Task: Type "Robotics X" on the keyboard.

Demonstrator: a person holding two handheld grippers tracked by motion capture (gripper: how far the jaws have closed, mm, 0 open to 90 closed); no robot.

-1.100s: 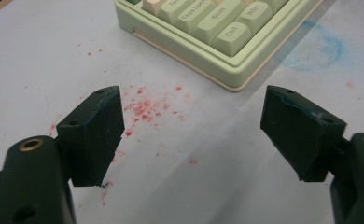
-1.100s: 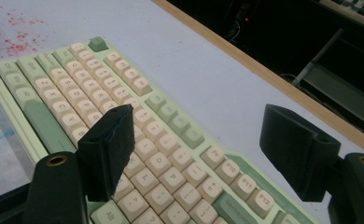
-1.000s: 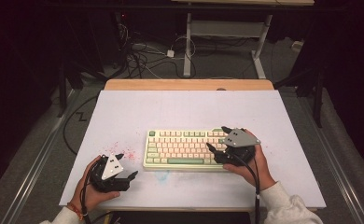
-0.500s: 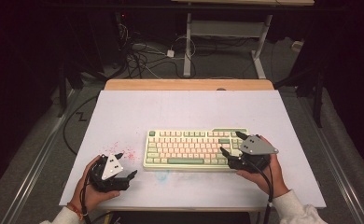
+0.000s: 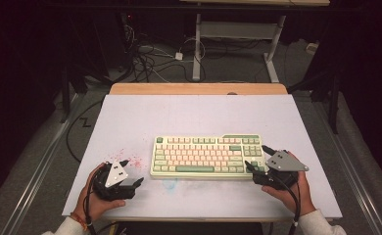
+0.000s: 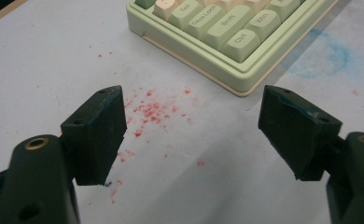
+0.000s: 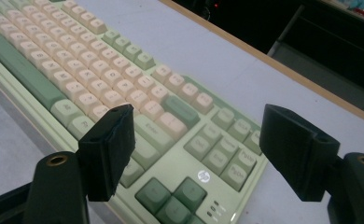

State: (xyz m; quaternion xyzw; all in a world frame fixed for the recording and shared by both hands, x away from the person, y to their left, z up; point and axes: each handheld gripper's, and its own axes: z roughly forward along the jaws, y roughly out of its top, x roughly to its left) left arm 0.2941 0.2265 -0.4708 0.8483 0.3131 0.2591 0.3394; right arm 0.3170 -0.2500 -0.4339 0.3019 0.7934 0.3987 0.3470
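step: lining up on the keyboard, mid-table | right gripper at its near right corner, jaws wide, empty | left gripper near left, jaws wide, empty | next: i'd bracket both ends

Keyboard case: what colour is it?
The keyboard case is pale green, with cream and darker green keys. The right gripper view shows it best.
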